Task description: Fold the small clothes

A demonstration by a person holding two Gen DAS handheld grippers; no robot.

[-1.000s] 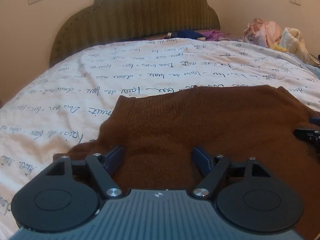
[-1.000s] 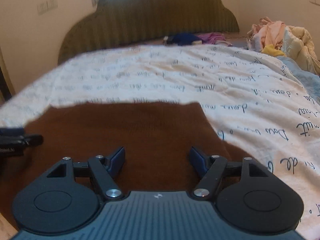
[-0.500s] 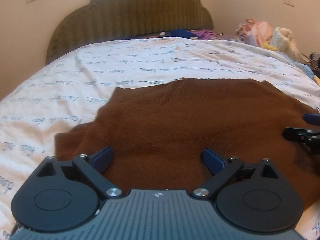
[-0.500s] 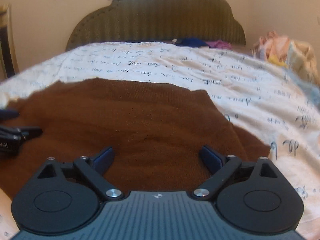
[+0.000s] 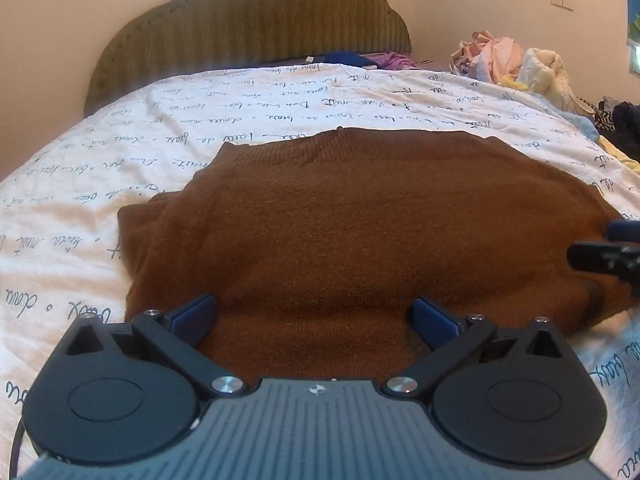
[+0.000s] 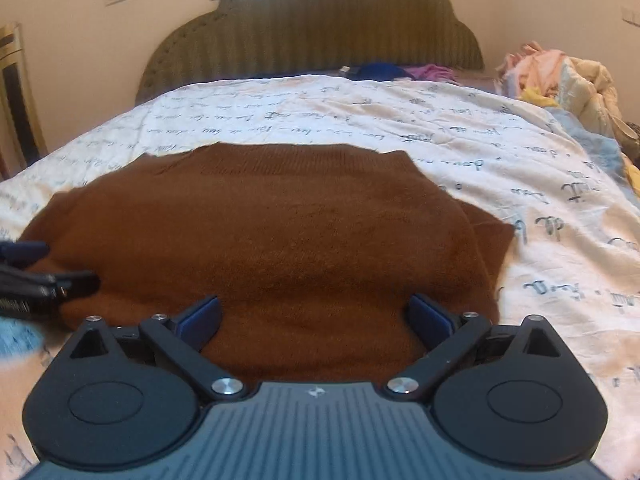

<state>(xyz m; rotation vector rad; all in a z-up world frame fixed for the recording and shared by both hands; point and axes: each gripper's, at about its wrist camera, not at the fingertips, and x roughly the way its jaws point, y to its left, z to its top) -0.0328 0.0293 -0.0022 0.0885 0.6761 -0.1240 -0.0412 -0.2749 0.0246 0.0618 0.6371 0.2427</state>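
Here the brown sweater (image 5: 360,220) lay flat on the bed's script-printed cover (image 5: 280,104), spread just ahead of both my claws. My left claw (image 5: 314,316) was opening, jaws wide over the sweater's near edge, pads not pressing the knit. My right claw (image 6: 314,314) was likewise opening over the same near edge, gripping nothing. A clothes pile (image 6: 560,80) sat far right.
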